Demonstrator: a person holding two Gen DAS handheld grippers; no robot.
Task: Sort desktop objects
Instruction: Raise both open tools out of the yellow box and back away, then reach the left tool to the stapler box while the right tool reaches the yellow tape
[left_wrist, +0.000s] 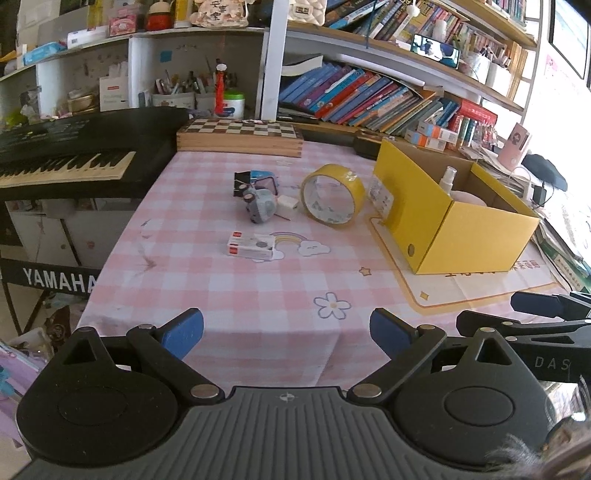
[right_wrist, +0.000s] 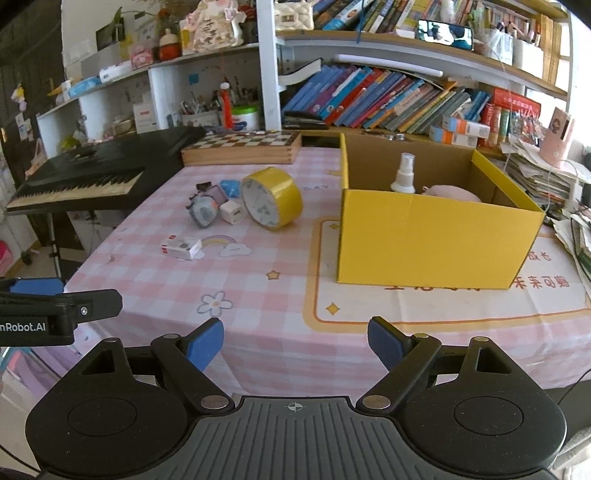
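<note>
Both grippers, left (left_wrist: 286, 332) & right (right_wrist: 295, 341), jaws apart, nothing between, over pink checked cloth (right_wrist: 258, 295). Tape roll (right_wrist: 271, 197) near yellow box (right_wrist: 424, 240) w/ spray bottle (right_wrist: 404, 173) inside.

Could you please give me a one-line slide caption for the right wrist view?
Open right gripper faces yellow tape roll and yellow box holding a spray bottle.

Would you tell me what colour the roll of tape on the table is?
Yellow; the tape roll shows best in the right wrist view.
</note>
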